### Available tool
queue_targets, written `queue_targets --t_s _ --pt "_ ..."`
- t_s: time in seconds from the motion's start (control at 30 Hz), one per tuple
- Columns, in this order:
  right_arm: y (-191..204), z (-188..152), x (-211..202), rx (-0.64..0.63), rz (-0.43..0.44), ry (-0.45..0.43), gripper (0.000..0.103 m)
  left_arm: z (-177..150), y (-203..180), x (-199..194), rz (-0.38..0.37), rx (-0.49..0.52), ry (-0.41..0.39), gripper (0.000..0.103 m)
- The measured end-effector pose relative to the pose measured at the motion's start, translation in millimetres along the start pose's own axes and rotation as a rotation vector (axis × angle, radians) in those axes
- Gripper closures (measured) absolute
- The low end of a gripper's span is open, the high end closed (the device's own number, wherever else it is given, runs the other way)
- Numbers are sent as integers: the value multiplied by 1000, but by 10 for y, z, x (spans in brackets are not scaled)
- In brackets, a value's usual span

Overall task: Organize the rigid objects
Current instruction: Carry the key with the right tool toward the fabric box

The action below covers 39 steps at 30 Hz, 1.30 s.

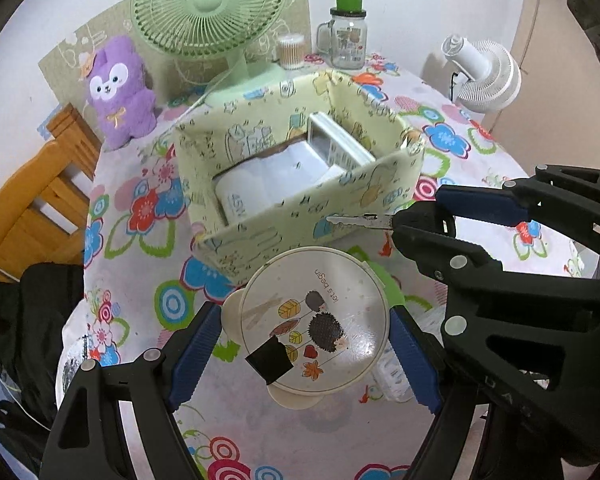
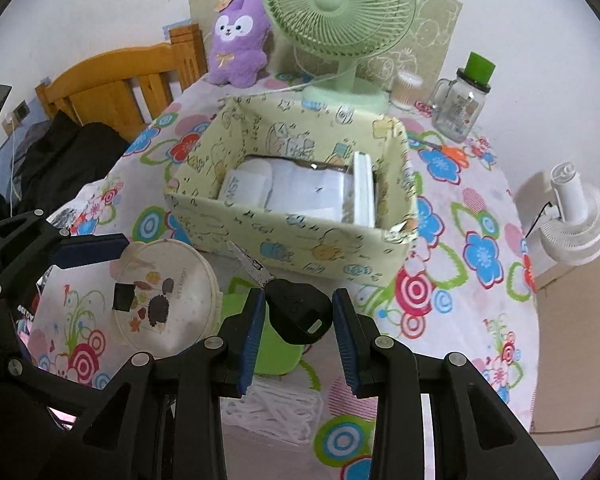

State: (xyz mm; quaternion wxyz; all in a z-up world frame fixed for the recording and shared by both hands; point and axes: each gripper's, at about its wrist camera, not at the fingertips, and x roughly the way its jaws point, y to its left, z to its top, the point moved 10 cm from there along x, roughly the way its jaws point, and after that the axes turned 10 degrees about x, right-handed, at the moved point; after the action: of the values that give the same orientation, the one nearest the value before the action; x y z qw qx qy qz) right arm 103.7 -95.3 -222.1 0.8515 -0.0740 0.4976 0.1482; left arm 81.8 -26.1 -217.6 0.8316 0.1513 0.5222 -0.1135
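Between our left claw's (image 1: 304,354) blue pads sat a round lid (image 1: 314,320), gripped across its width at 3 and 9 o'clock and held clear of the worktop (image 1: 496,160). It looked like light, stiff plastic with a glossy, slick face, so we judged the rim the right place to hold, with pressure kept modest lest it flex or pop out. Its print showed a hedgehog among leaves and the words "lets begin"; a black square patch lay near its edge.

Our right claw (image 2: 296,316) was closed on a key (image 2: 296,310), its pads pinching the black plastic head, the metal blade pointing toward 11 o'clock at the box (image 2: 300,240). Small, hard and light, the key seemed safest held by that broad head, since the thin blade would slip or twist.

At 12 o'clock from both claws stood the cartoon-printed fabric box, already holding white items: a roll (image 2: 242,188) marked something like "45N", not fully legible, and a flat white slab (image 2: 364,188) leaning against its side at 3 o'clock. Its walls looked soft, so we reckoned on lowering things in from above rather than pushing against the fabric.
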Motion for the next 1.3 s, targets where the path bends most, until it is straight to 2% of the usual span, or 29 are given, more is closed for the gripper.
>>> queue_targets --t_s 0.67,1.3 --pt "-129 391 -322 -14 10 -50 66 414 61 -301 33 -5 -50 18" --pt "-214 817 -116 -38 64 0 66 771 264 -163 47 -52 -37 18"
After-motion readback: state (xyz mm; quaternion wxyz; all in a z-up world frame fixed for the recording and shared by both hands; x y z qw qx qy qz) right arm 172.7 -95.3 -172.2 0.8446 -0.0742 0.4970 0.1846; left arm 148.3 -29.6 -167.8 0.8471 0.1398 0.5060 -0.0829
